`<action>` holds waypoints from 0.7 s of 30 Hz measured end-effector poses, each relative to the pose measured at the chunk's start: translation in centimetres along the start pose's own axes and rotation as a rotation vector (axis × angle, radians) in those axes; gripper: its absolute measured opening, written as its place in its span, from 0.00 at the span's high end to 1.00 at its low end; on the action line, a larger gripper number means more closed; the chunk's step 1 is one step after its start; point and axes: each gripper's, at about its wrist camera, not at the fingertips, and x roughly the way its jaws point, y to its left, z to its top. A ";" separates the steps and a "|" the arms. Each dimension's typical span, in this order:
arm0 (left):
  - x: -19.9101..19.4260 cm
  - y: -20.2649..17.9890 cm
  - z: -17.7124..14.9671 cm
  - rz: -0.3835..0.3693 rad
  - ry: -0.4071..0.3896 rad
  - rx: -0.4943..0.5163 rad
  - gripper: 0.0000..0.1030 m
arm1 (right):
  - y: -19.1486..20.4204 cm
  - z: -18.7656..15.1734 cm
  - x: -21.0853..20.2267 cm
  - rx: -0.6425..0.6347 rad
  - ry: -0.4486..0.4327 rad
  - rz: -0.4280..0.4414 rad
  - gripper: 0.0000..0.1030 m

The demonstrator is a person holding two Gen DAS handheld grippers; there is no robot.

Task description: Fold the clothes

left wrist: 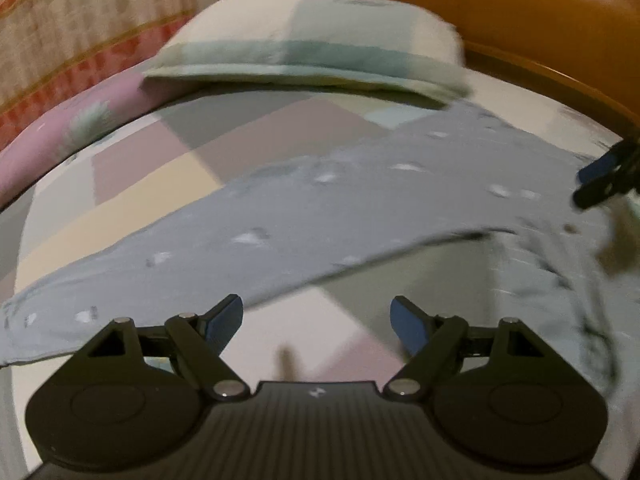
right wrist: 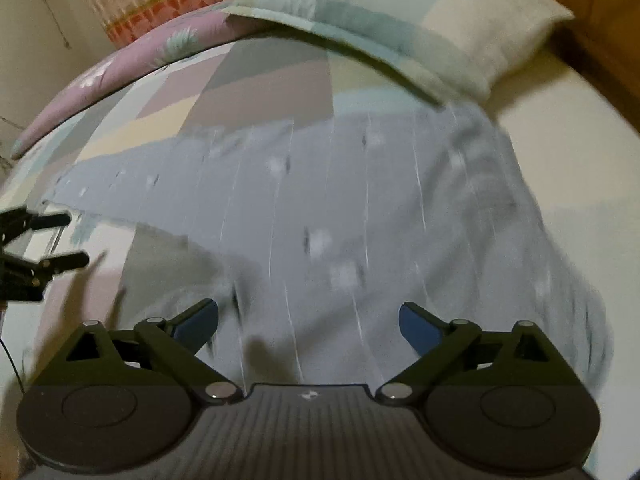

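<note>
Where the grey-blue garment (right wrist: 340,208) lies spread on the bed (left wrist: 152,168), one long part (left wrist: 280,224) stretches across the patchwork sheet, seen best from the left wrist; the right wrist view shows the broad, rumpled body below the pillow (right wrist: 400,20). Both the left tongs (left wrist: 316,320) and the right tongs (right wrist: 308,320) stand released above the cloth, nothing between them. A wooden headboard (left wrist: 500,8) shows only from the left wrist.
</note>
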 end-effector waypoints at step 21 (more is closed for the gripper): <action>-3.6 -11.8 -1.0 0.000 0.009 -0.016 0.21 | -5.9 -1.6 1.1 0.134 -0.204 -0.110 0.01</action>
